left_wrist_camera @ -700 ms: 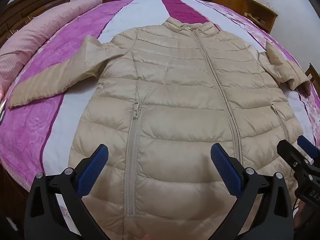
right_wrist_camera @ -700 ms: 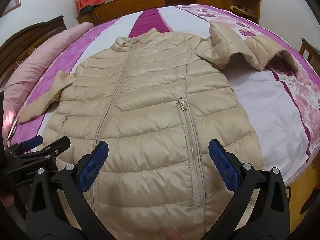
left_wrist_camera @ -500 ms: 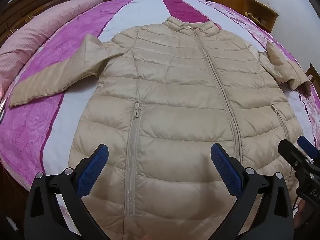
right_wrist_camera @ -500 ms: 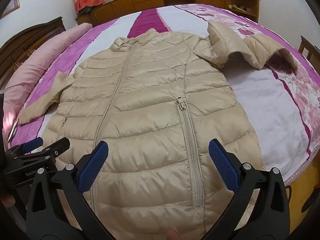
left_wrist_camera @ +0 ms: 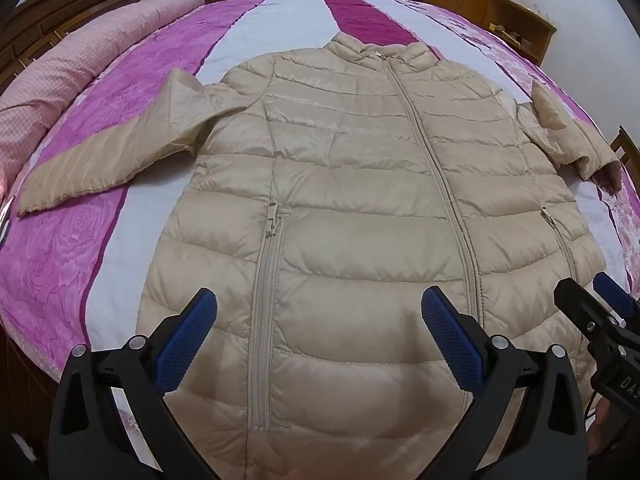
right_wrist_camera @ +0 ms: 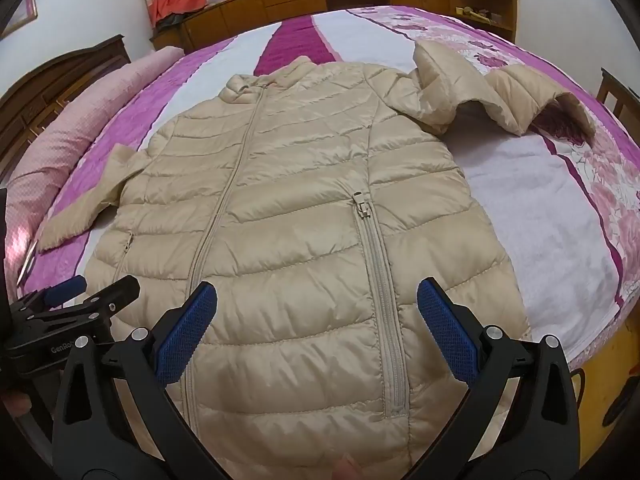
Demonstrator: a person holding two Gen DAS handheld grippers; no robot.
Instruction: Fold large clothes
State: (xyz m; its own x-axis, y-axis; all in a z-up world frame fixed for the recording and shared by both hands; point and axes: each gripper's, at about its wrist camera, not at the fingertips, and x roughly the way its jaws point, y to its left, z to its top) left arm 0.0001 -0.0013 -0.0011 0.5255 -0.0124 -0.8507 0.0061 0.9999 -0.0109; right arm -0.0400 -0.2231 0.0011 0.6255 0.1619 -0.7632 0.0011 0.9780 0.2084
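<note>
Nothing is shifting noticeably since before: both tools are still hovering over the hem of the beige jacket point(left_wrist_camera: 360, 208), which is lying flat, zipped, on the bed point(left_wrist_camera: 80, 248). Left tool point(left_wrist_camera: 320, 316) and right tool point(right_wrist_camera: 318, 312) are gaping wide, gripping nothing.

Bed point(left_wrist_camera: 168, 60) with purple-striped cover, beige puffer jacket point(left_wrist_camera: 360, 184) spread flat, pink bolster point(left_wrist_camera: 60, 84)

A beige quilted puffer jacket point(left_wrist_camera: 352, 200) lies flat, front up and zipped, on the bed point(left_wrist_camera: 80, 248), collar pointing away. One sleeve point(left_wrist_camera: 112, 164) stretches out flat; the other sleeve point(right_wrist_camera: 500, 92) is bent and humped up.
</note>
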